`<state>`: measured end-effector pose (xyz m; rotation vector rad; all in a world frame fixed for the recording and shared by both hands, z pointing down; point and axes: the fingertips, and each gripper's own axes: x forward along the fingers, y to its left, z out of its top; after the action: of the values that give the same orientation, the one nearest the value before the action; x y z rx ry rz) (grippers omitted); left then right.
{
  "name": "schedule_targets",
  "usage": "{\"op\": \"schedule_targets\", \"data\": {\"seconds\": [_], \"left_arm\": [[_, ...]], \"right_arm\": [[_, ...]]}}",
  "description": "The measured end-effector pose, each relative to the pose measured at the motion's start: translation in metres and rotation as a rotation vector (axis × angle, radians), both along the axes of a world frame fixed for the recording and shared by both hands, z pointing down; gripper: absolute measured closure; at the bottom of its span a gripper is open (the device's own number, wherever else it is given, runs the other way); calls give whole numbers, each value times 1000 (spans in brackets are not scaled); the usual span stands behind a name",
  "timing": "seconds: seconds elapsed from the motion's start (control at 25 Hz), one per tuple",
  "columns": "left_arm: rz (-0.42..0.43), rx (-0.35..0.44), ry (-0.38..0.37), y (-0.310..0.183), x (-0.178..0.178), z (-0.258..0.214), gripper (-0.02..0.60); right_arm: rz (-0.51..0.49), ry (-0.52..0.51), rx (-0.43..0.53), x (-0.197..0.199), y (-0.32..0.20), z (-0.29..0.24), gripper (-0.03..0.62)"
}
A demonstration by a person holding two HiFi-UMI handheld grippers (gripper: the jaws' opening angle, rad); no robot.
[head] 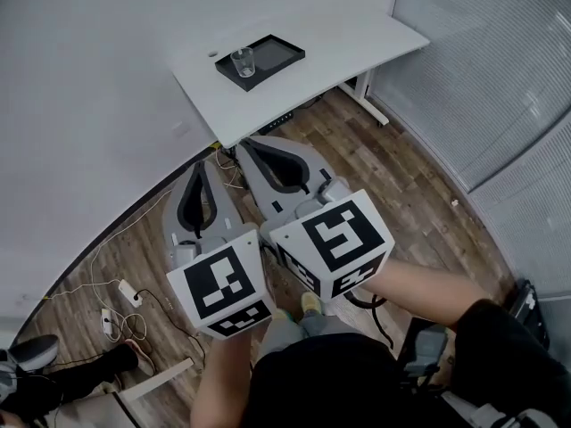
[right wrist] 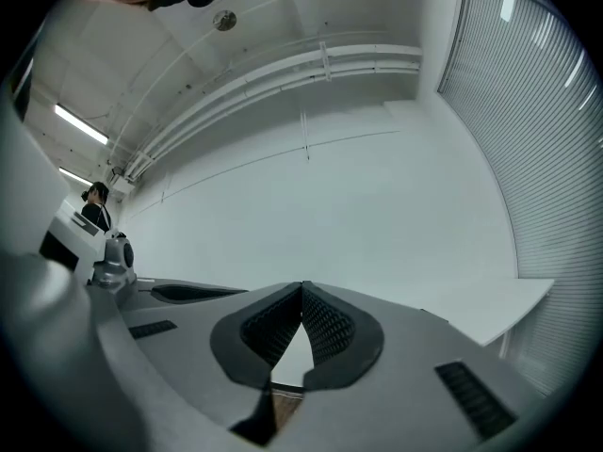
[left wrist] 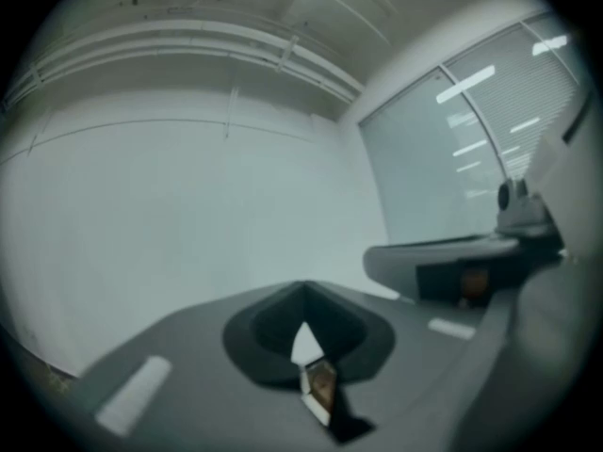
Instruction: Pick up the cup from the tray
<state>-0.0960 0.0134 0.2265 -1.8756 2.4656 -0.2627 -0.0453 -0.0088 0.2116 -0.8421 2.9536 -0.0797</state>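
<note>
A clear glass cup [head: 243,61] stands upright on the left end of a black tray [head: 277,53], which lies on a white table [head: 357,38] at the top of the head view. Both grippers are held close to the person's body, well short of the table and pointing toward it. The left gripper [head: 203,168] is shut and holds nothing. Beside it, the right gripper [head: 248,143] is shut too, its jaws meeting at the tips. The left gripper [left wrist: 303,285] and right gripper [right wrist: 301,288] face a white wall in their own views; neither view shows the cup.
The table stands on a white leg [head: 368,96] over a wood floor. Cables and a power strip [head: 129,292] lie on the floor at left, with a shoe [head: 31,350] lower left. A slatted wall [head: 500,78] closes the right side.
</note>
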Motion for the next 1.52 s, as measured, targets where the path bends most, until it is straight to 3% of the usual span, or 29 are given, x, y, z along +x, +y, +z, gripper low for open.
{"op": "schedule_targets", "data": {"seconds": [0.52,1.52], "left_arm": [[36,-8,27,-42,-14,3,581],[77,23,54,-121,-120,4,581]], "right_arm": [[21,2,-18,-14,-40,2,583],[52,50,18,-122,-116,1,583]]}}
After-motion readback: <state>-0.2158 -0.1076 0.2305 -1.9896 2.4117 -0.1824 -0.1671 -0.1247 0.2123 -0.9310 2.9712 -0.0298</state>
